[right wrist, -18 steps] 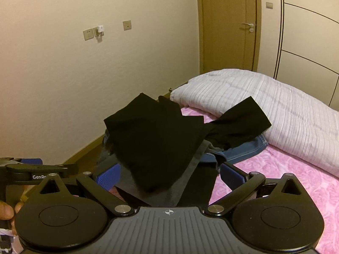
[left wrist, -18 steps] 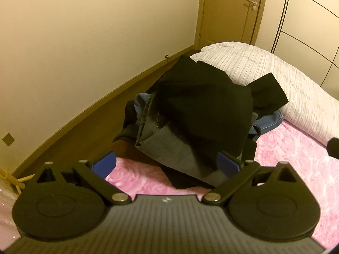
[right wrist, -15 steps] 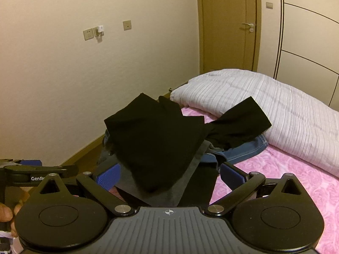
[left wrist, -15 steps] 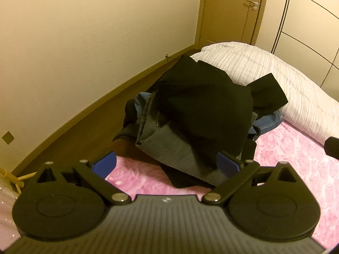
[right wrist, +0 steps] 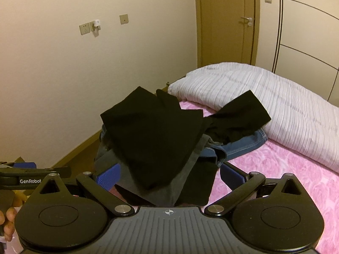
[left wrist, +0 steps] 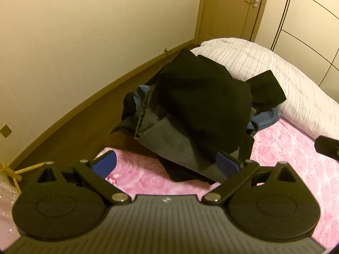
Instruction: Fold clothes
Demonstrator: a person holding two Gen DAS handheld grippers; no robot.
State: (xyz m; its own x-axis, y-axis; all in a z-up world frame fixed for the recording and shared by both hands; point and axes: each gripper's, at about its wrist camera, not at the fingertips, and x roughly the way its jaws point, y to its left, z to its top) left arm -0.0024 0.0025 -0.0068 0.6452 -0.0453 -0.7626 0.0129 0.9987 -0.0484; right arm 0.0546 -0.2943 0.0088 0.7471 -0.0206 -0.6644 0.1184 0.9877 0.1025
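Both grippers, left (left wrist: 166, 164) and right (right wrist: 169, 174), hung wide apart and empty before the clothes pile (left wrist: 199, 110); nothing folded yet, so next: pinch the black top garment (right wrist: 156, 135).

You have one heap of clothes (right wrist: 161, 144) at the left edge of the bed (right wrist: 286, 182), and you can count three kinds of cloth in it: one black garment (right wrist: 156, 135) on top, one grey garment (left wrist: 169, 141) beneath it, and one piece of blue denim (right wrist: 243, 146) at the bottom. How many separate pieces lie in the heap you cannot tell. Beyond them lies one white ribbed quilt (right wrist: 264, 97). You hold two grippers, the left gripper (left wrist: 167, 165) and the right gripper (right wrist: 169, 175), each with two blue pads.
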